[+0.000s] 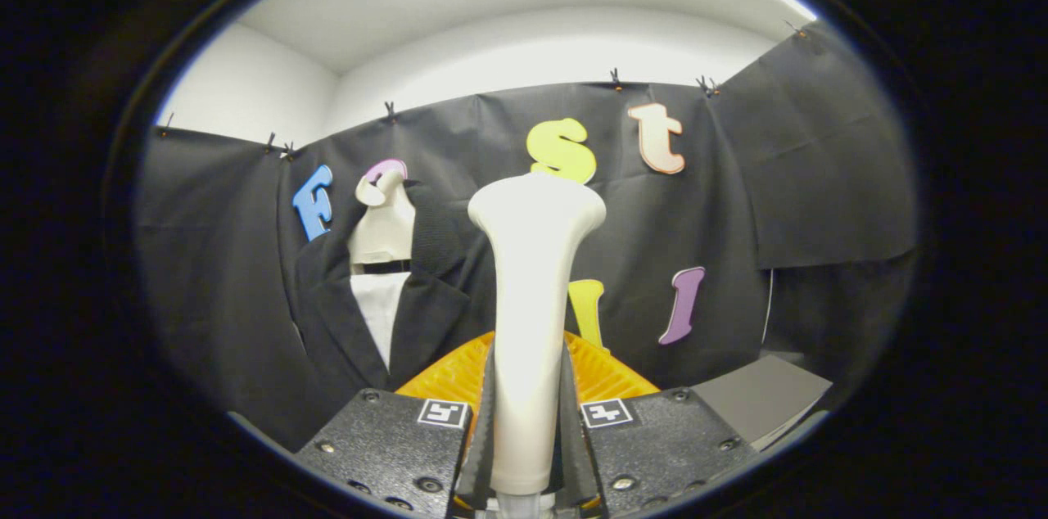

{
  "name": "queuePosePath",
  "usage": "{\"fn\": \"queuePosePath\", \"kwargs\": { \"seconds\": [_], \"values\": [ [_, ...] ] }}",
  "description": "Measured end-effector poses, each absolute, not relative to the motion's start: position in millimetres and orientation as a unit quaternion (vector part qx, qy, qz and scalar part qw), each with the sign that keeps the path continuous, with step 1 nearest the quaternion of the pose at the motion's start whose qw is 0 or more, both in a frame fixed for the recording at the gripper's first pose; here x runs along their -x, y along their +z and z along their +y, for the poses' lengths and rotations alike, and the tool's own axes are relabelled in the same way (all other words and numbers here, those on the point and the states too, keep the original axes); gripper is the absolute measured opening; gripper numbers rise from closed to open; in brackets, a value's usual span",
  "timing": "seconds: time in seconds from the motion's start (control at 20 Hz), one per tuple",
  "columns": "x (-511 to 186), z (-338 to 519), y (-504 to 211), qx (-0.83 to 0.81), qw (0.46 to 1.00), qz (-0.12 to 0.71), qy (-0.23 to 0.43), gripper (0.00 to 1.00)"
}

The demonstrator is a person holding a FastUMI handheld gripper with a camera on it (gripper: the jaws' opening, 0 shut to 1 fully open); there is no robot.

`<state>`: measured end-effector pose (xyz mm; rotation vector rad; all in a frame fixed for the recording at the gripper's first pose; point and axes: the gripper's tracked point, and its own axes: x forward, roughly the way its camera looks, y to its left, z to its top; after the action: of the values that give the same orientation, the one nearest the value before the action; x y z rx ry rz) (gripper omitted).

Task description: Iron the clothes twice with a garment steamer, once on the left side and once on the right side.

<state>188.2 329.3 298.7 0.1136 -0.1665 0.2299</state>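
A cream-white garment steamer (530, 290) stands upright between my fingers, its wide head at the top. My gripper (526, 421) is shut on the steamer's handle, both fingers pressing its sides. Beyond and to the left of the steamer hangs the clothing: a dark jacket (344, 322) over a white shirt (378, 314) on a pale mannequin torso (383, 224) with a black collar band. The steamer head sits to the right of the jacket's lapel, apart from it; how far in depth I cannot tell.
The black cloth booth wall (786, 191) runs behind everything. A grey surface (757, 396) lies low to the right of my fingers. White wall and ceiling lights show above the cloth.
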Motion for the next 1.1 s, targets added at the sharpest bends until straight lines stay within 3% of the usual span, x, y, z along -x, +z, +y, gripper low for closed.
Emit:
{"fn": "queuePosePath", "kwargs": {
  "seconds": [0.35, 1.1],
  "values": [
    [-200.6, 383.6, 300.8, -0.032, 0.988, -0.081, 0.128, 0.37],
    [-208.0, 378.8, 229.4, -0.009, 0.992, -0.035, 0.118, 0.37]
  ]
}}
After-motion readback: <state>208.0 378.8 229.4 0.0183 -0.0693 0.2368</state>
